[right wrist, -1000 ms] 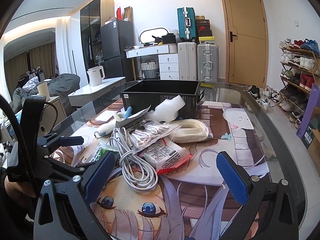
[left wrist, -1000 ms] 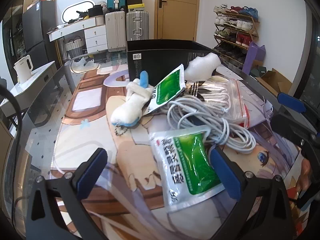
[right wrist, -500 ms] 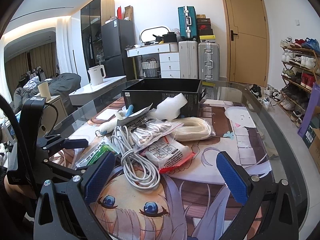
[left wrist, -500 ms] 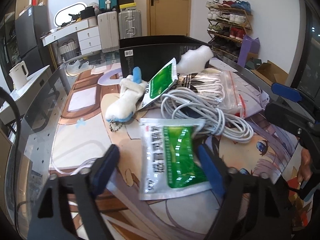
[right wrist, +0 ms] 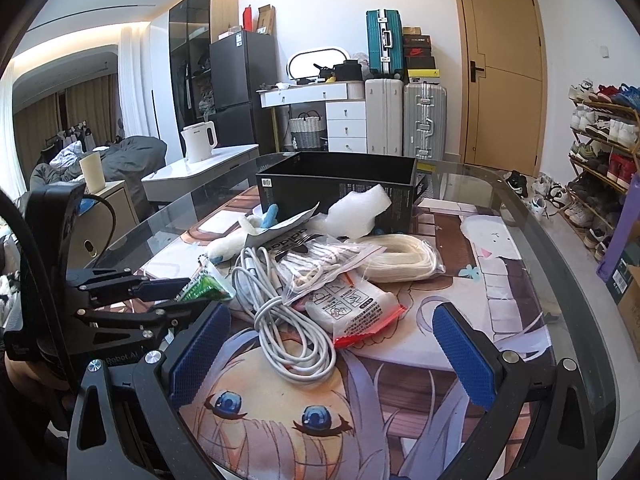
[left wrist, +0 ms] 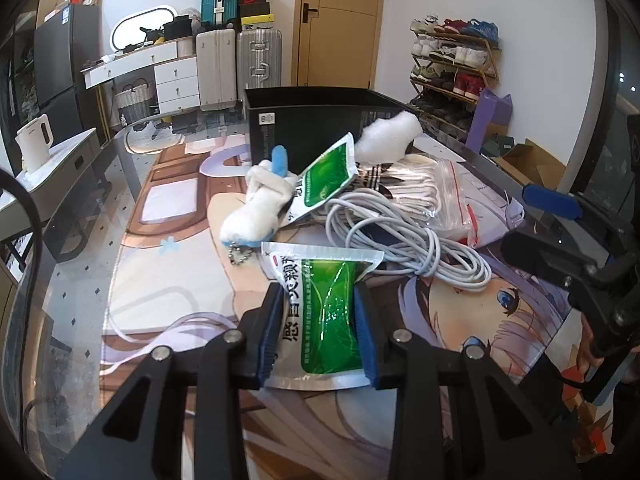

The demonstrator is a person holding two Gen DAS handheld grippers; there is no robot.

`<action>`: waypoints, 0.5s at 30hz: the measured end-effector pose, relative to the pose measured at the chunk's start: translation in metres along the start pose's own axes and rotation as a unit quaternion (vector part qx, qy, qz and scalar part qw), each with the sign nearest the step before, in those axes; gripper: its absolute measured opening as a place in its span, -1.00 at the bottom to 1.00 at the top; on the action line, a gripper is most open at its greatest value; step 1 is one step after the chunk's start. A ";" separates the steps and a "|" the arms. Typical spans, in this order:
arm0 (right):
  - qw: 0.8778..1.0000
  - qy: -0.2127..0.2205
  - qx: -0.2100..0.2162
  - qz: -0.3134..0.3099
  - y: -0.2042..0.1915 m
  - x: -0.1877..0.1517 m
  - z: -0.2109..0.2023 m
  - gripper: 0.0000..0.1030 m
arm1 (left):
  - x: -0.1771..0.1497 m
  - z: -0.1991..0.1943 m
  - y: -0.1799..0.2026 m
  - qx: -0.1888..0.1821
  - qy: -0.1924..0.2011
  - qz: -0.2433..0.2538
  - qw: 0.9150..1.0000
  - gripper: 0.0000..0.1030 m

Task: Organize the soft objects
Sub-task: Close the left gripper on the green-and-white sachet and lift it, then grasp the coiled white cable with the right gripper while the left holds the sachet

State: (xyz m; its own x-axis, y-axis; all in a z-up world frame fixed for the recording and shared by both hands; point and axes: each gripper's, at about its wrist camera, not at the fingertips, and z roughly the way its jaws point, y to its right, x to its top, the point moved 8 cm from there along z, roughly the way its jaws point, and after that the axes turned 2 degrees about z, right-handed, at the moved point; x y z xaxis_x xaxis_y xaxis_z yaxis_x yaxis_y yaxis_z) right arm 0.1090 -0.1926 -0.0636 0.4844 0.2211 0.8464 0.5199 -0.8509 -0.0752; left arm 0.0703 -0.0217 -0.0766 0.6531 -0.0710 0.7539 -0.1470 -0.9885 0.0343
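A green and white sachet (left wrist: 326, 312) lies at the near edge of the pile on the printed mat. My left gripper (left wrist: 319, 300) has its jaws closing on it, and both blue pads (left wrist: 269, 320) press its sides. From the right wrist view the same sachet (right wrist: 204, 286) sticks out of the left gripper (right wrist: 168, 298). My right gripper (right wrist: 330, 316) stands open above the mat, just short of the coiled white cable (right wrist: 288, 320), with nothing between its fingers. A white plush toy (left wrist: 256, 208), a second green sachet (left wrist: 326, 178) and a white foam piece (left wrist: 388, 136) lie farther back.
An open black box (right wrist: 340, 184) stands behind the pile. A zip bag of cords (left wrist: 420, 188), a bagged cream cord (right wrist: 400, 258) and a red-edged white packet (right wrist: 352, 308) lie among the items. The glass table's edge (right wrist: 560, 248) curves along the right.
The left gripper's jaws went from wide open to pressed on the sachet's sides. The right gripper has kept still and open.
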 end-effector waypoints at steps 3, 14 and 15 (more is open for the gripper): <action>1.000 -0.011 0.005 0.000 -0.004 -0.002 0.004 0.99 | 0.001 -0.004 -0.006 0.005 0.007 -0.007 1.000 -0.36; 0.997 -0.055 0.060 -0.001 -0.025 -0.008 0.021 0.98 | 0.001 -0.021 -0.026 0.018 0.024 -0.029 0.999 -0.36; 0.996 -0.056 0.062 -0.001 -0.027 -0.008 0.022 0.96 | 0.001 -0.022 -0.027 0.018 0.024 -0.030 0.999 -0.36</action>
State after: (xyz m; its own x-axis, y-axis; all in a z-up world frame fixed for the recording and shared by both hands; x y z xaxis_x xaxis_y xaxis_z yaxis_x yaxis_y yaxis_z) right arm 0.1066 -0.1612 -0.0798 0.5553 0.2808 0.7829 0.6009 -0.7862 -0.1443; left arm 0.0589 0.0077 -0.0620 0.6230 -0.0058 0.7822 -0.0818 -0.9950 0.0578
